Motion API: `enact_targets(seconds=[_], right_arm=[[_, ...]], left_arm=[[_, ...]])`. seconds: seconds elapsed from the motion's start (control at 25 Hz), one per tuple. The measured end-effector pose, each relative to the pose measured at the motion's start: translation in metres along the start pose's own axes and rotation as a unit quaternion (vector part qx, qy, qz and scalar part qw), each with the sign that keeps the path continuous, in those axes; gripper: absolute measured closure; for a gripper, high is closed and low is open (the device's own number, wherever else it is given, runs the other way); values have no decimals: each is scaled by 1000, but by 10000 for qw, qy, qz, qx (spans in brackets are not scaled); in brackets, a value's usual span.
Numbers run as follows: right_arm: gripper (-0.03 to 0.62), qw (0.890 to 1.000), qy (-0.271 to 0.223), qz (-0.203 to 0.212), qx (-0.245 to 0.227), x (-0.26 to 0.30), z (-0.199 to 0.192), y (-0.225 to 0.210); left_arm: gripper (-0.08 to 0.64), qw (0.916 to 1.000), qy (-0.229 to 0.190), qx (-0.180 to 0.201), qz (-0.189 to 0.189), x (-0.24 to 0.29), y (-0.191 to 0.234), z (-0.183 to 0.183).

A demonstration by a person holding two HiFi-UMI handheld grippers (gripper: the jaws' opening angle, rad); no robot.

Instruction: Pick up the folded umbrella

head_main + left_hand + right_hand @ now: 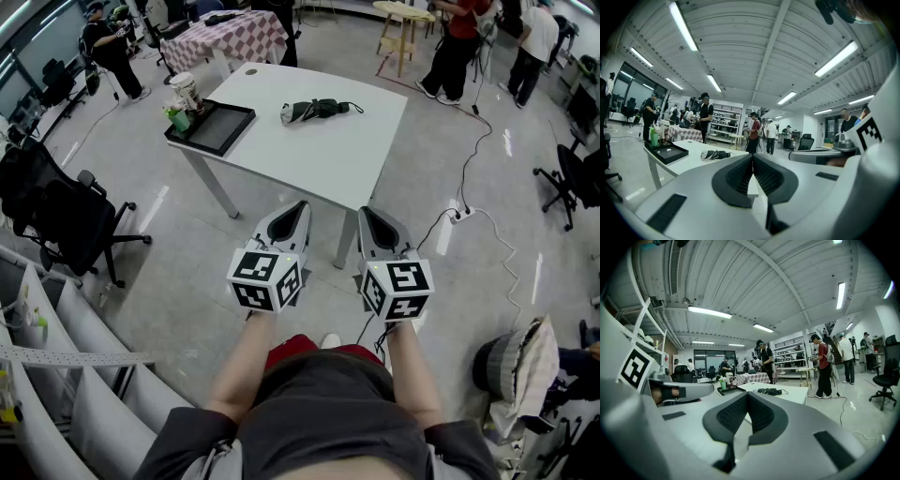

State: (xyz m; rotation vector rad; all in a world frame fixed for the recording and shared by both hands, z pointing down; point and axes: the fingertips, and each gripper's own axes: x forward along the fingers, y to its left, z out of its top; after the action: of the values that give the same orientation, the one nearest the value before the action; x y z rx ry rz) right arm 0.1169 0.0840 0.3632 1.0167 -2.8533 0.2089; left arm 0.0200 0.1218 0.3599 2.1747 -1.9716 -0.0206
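Both the left gripper (pixel 301 205) and right gripper (pixel 365 213) sit shut and empty, so I should open one wide before straddling the folded umbrella (pixel 317 110) at upper centre.

White table (pixel 319 150): folded umbrella (pixel 317 110) near far edge, black tray (pixel 211 126) at left corner.

No writing, label or number can be read anywhere.
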Motion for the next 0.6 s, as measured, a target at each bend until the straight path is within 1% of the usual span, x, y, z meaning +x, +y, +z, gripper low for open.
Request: enact_targets(seconds=[0.24,0.36,0.6], right_arm=[[574,10000,-22,59,13,2,-1,-3],[574,9998,-34,121,164,2,-3,-5],[574,9991,88,-66,419,1,-12,-20]], left_arm=[[545,10000,24,43,-3,5,-3,-2],[545,10000,81,57,8,6,-5,-6],[545,9999,134,102,30,6,-7,-9]])
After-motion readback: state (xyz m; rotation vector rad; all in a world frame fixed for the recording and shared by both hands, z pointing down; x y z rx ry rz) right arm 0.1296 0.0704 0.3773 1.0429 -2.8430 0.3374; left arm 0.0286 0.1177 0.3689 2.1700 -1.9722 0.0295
